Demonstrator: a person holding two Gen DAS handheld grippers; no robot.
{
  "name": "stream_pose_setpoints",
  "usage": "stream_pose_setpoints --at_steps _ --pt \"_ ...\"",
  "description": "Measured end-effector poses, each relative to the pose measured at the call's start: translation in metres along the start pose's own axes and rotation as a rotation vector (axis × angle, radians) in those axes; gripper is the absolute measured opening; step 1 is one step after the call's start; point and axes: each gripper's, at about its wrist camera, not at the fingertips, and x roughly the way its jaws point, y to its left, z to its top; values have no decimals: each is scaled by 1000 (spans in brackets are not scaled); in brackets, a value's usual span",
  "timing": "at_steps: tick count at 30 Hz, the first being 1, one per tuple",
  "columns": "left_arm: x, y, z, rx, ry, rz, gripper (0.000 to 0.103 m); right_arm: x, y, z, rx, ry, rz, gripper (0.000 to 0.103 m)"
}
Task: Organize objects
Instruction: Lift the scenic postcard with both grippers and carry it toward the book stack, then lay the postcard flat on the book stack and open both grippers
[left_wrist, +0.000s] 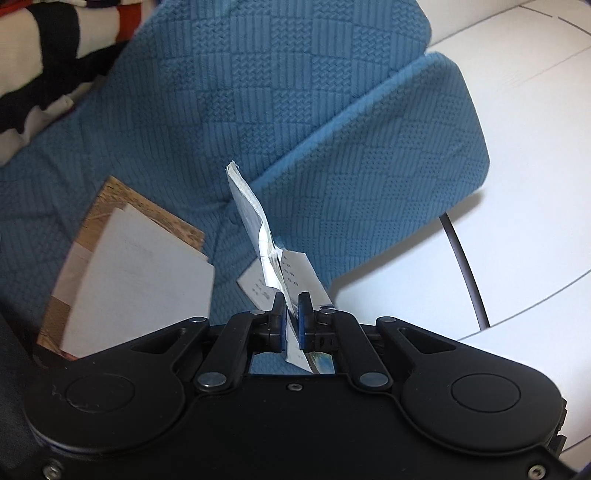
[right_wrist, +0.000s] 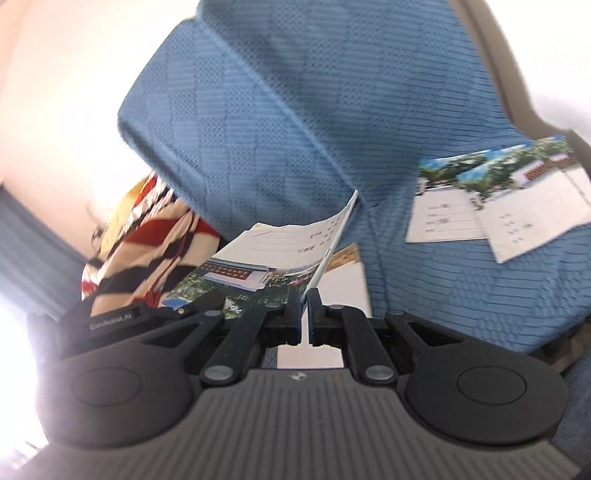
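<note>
In the left wrist view my left gripper (left_wrist: 291, 308) is shut on a printed paper sheet (left_wrist: 255, 218), which rises edge-on and crumpled from the pads. In the right wrist view my right gripper (right_wrist: 304, 301) is shut on the edge of a printed sheet (right_wrist: 280, 247) with a building photo and form lines. That sheet spreads left to the left gripper's housing (right_wrist: 122, 317). Two more printed sheets (right_wrist: 447, 210) (right_wrist: 535, 218) lie flat on the blue knit sofa cushion (right_wrist: 295, 129). Whether both grippers hold the same sheet I cannot tell.
A brown and white booklet (left_wrist: 129, 266) lies on the blue sofa seat (left_wrist: 221, 110) left of the held sheet. A striped red, black and white cloth (right_wrist: 147, 229) lies at the sofa's end. White floor (left_wrist: 535, 184) and a black cable (left_wrist: 465, 273) are to the right.
</note>
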Motion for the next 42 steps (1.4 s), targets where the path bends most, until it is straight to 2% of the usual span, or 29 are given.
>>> stream_pose_setpoints --at_steps 8,14,21,34,42 --pt "-2 47 6 -61 -21 48 5 45 20 -9 -39 80 -3 6" --pt "11 82 2 -104 7 56 5 78 27 -18 -71 134 -68 6" --pt "25 114 4 -136 35 71 6 104 30 -26 -107 151 -125 6" --pt "42 148 -15 -155 145 177 6 128 14 -61 -92 235 -214 6" --pt "58 146 -25 -133 188 196 6 123 11 -67 -129 226 -247 5"
